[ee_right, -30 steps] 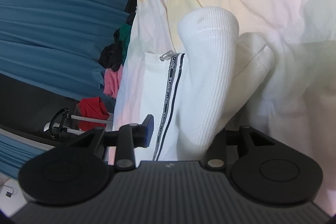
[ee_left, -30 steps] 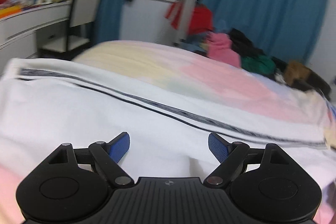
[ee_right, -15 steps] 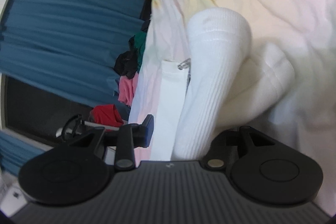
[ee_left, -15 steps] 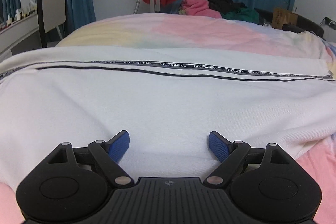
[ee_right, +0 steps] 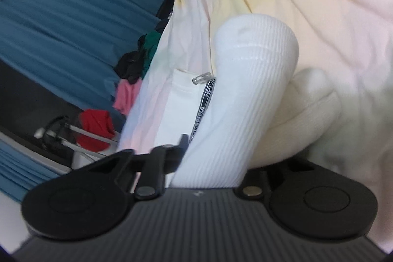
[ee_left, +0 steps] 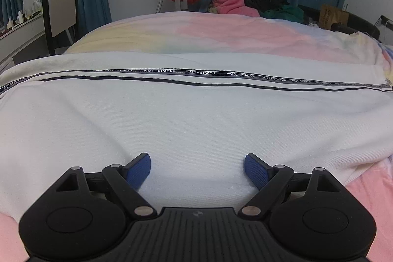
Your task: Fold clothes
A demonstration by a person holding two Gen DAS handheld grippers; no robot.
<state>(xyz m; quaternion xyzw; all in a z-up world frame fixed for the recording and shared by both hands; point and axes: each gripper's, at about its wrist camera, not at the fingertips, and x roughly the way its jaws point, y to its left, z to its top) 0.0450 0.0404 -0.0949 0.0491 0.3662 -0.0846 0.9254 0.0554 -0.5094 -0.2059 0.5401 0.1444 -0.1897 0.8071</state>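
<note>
On the pastel bedspread point(ee_left: 221, 33), the left tool point(ee_left: 197, 170) gapes over white trousers point(ee_left: 196, 119); right tool point(ee_right: 221, 163) clamps their ribbed cuff point(ee_right: 248, 95).

Left wrist cam sits low, facing across the white ribbed garment with black lettered stripe point(ee_left: 196, 114). Right cam's tilted, super close; both catch that stripe.

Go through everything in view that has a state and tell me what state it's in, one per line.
White garment: spread flat on the bed, striped edge away from the camera.
Ribbed cuff: bunched, standing up between the right gripper's jaws.
Left gripper: open, over the garment.
Right gripper: shut on the cuff.
Clothes pile: unfolded heap.
</note>
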